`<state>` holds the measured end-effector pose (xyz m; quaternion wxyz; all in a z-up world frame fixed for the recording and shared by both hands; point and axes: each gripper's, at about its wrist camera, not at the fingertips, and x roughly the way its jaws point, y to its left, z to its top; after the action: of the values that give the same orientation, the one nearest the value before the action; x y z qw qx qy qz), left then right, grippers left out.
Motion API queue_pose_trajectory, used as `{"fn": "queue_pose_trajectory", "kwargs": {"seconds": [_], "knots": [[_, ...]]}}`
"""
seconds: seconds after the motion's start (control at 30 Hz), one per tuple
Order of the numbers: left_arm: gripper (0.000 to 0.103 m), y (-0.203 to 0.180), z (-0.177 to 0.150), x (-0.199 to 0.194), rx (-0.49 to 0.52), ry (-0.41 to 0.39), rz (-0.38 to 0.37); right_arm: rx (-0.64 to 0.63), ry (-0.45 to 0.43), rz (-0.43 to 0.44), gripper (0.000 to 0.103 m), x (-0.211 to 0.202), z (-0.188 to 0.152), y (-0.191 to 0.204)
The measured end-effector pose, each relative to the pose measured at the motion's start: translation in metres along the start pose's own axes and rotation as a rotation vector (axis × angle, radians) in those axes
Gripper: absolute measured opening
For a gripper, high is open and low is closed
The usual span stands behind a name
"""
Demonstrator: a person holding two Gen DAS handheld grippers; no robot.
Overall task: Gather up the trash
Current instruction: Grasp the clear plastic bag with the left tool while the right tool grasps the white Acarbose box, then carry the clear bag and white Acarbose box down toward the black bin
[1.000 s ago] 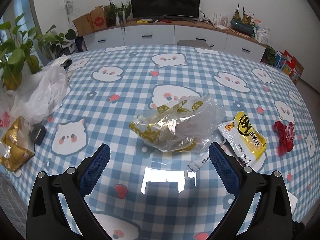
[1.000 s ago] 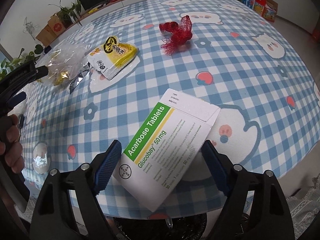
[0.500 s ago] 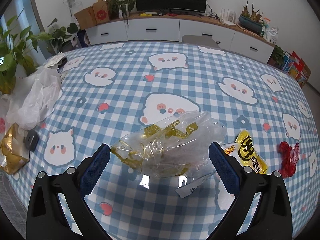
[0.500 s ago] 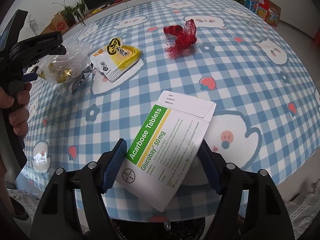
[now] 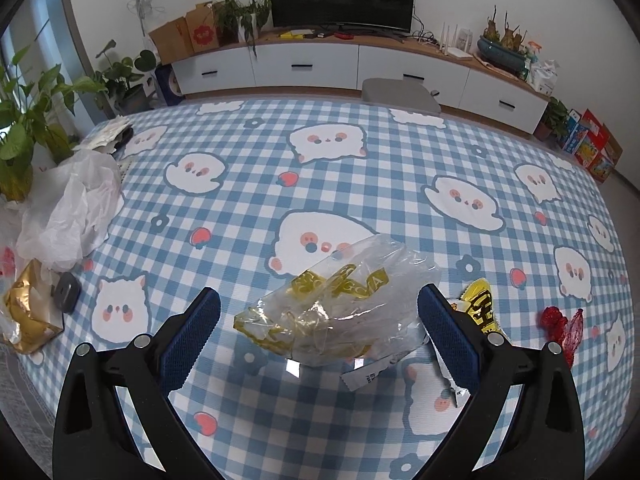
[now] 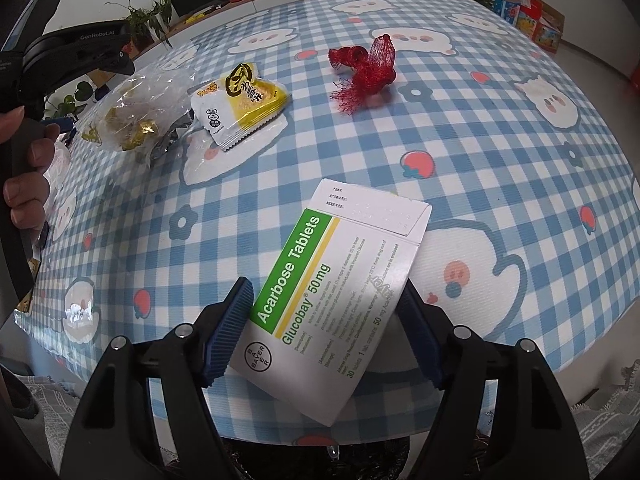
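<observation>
A crumpled clear bag with yellow print (image 5: 340, 312) lies on the blue checked tablecloth (image 5: 360, 168). My left gripper (image 5: 320, 336) hangs over it, open, with a finger on each side of the bag and neither pad pressing it. A white and green tablet box (image 6: 340, 264) lies tilted at the table's near edge, one corner past the edge. My right gripper (image 6: 322, 336) is shut on it, pads against its two long sides. In the right wrist view the bag (image 6: 128, 120) sits at the far left under the other gripper's black body.
A yellow snack packet (image 6: 240, 100) and a silver wrapper strip (image 5: 368, 376) lie beside the bag. A red net (image 6: 364, 68) sits further right. A white plastic bag (image 5: 68, 208) and a gold foil bag (image 5: 24, 316) lie at the left edge, beside potted plants.
My left gripper has come forward over the clear bag, which now lies between its fingers. The right jaws have narrowed onto the tablet box; that hand has stayed put.
</observation>
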<state>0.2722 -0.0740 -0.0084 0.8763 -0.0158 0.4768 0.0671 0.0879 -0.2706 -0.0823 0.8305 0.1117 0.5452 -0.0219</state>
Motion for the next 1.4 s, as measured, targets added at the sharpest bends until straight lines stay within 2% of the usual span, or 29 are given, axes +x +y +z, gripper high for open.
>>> {"fn": "queue_pose_trajectory", "kwargs": {"seconds": [0.27, 0.37, 0.57, 0.63, 0.73, 0.93, 1.03, 1.4], "knots": [[0.097, -0.011, 0.002, 0.040, 0.031, 0.075, 0.026, -0.001, 0.000, 0.000, 0.070, 0.000, 0.000, 0.000], [0.096, -0.009, 0.000, 0.051, 0.019, 0.103, 0.007, -0.001, 0.000, 0.001, 0.070, 0.000, 0.000, 0.000], [0.080, -0.012, -0.003, 0.059, 0.024, 0.120, -0.003, 0.000, 0.000, 0.000, 0.070, 0.000, 0.000, 0.000], [0.065, -0.014, -0.003, 0.060, 0.027, 0.132, -0.018, 0.001, -0.002, 0.000, 0.069, -0.001, 0.000, 0.000], [0.048, -0.016, -0.004, 0.063, 0.020, 0.152, -0.038, 0.009, -0.004, 0.006, 0.066, -0.001, 0.001, -0.002], [0.029, -0.021, -0.007, 0.063, 0.037, 0.147, -0.026, -0.001, -0.011, 0.007, 0.063, -0.002, 0.002, -0.001], [0.023, -0.018, -0.007, 0.058, 0.030, 0.143, -0.031, -0.001, -0.012, 0.012, 0.062, -0.003, 0.001, 0.000], [0.019, 0.013, -0.021, 0.017, 0.032, 0.095, -0.058, -0.008, -0.019, 0.014, 0.059, -0.004, 0.000, 0.000]]}}
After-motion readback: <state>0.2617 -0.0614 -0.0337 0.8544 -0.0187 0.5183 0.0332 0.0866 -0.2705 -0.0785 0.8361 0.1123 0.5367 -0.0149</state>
